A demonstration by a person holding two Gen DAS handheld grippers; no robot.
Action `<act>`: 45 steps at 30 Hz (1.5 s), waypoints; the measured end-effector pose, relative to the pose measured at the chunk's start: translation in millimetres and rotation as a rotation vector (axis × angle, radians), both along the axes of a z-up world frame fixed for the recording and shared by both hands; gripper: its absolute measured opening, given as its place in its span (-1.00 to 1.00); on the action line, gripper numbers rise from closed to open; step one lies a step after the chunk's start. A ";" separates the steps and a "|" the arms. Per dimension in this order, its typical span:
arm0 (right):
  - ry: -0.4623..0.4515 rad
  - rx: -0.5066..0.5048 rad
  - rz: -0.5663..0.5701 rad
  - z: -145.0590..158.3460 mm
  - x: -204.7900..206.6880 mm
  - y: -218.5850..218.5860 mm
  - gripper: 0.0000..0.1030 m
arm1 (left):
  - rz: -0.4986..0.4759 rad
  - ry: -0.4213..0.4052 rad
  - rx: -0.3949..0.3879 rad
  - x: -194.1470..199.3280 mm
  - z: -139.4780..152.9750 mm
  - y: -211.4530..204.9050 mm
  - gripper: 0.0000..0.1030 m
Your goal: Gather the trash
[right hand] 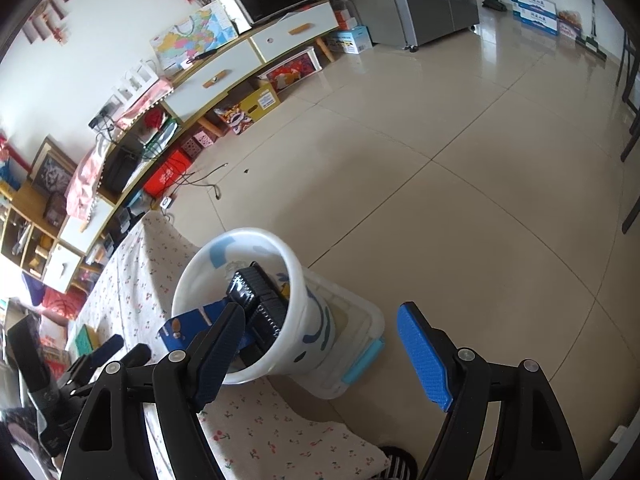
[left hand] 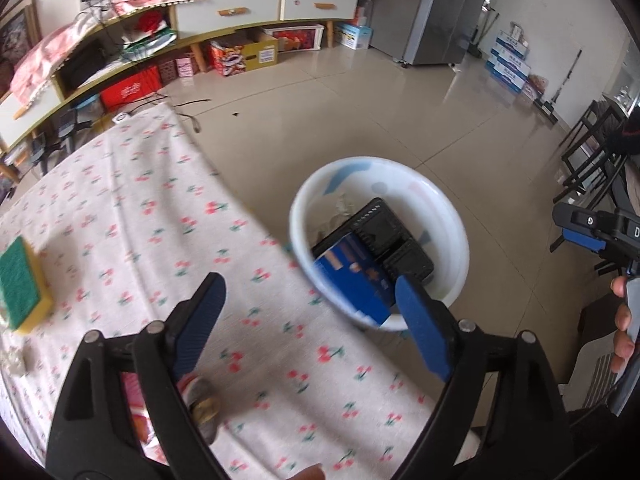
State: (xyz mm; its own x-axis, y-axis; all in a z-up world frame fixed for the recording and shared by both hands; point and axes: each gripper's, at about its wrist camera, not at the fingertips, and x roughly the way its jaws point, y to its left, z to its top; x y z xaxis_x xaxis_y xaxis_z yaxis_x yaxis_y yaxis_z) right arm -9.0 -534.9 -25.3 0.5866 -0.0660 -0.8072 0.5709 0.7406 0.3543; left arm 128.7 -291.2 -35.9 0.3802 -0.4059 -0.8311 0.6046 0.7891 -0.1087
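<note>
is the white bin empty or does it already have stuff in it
Not empty. The white bin holds a black plastic tray, a blue box leaning against its rim, and some crumpled pale wrapping behind them.

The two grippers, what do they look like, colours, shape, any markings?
Both match. The left gripper and the right gripper each have black plastic arms with long cut-out slots and silver round rivets at the joints, ending in two flat blue textured pads. Seen from the left wrist, the right gripper's black body bears a white letter D and blue trim. No cables or sleeves show.
</note>
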 end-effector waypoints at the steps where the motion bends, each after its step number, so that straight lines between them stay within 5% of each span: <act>1: -0.001 -0.001 0.005 0.8 0.7 2.4 0.55 | 0.010 -0.001 -0.002 0.8 1.1 5.2 0.69; 16: 0.038 -0.024 0.173 4.1 27.6 74.6 0.56 | 0.194 -0.014 -0.051 -0.4 17.9 132.8 0.86; 33: 0.147 -0.109 0.456 -10.4 94.2 224.7 0.65 | 0.472 0.022 0.053 2.4 -7.7 283.3 0.98; 45: 0.138 -0.059 0.545 -14.3 125.0 297.6 0.80 | 0.558 0.047 0.057 -16.5 -15.6 332.8 0.98</act>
